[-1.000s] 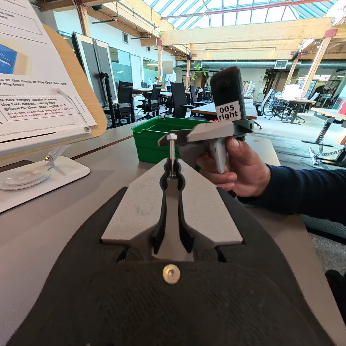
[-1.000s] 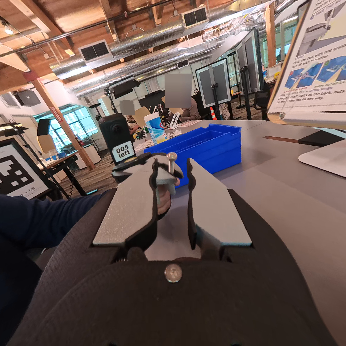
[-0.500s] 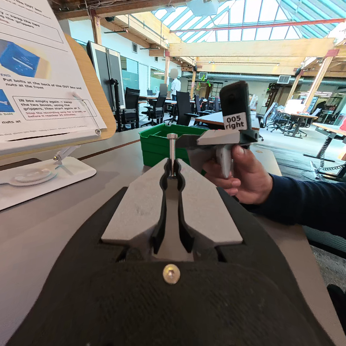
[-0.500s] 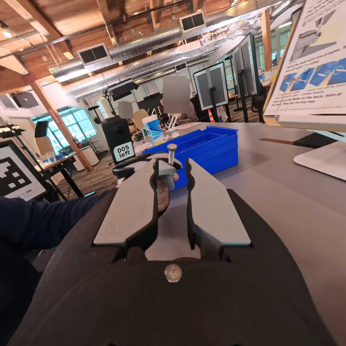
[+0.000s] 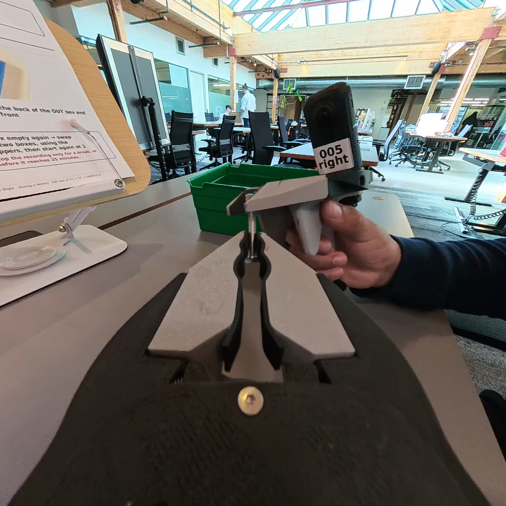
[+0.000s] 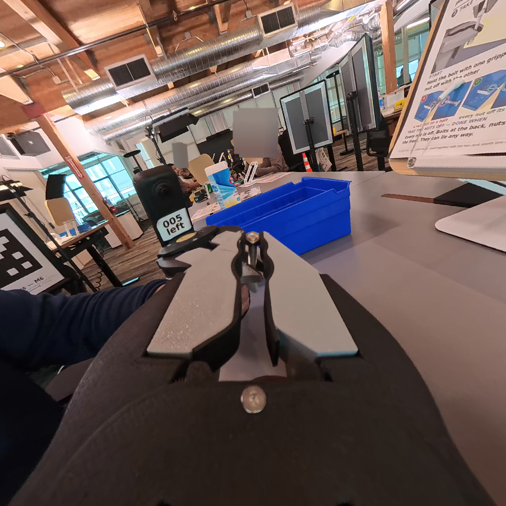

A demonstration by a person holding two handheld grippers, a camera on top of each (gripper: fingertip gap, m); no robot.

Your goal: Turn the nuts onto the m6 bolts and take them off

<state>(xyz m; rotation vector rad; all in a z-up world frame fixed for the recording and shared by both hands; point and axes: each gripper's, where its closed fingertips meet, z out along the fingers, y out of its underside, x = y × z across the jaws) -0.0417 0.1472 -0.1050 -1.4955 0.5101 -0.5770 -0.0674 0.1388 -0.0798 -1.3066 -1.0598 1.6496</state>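
Two hand-held grippers meet on one upright bolt above the grey counter [image 5: 82, 301].

The left hand-held gripper [image 5: 251, 246] is clamped on the lower shank of the bolt [image 5: 251, 232], where a nut [image 5: 250, 257] sits between its fingertips. The right hand-held gripper [image 6: 253, 247] is closed around the bolt just under its head. A green bin [image 5: 219, 202] stands far behind; a blue bin [image 6: 301, 219] lies far right.

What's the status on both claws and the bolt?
Left claw shut on bolt lower end. Right claw closing around bolt head, grip unconfirmed. Nothing in the way.
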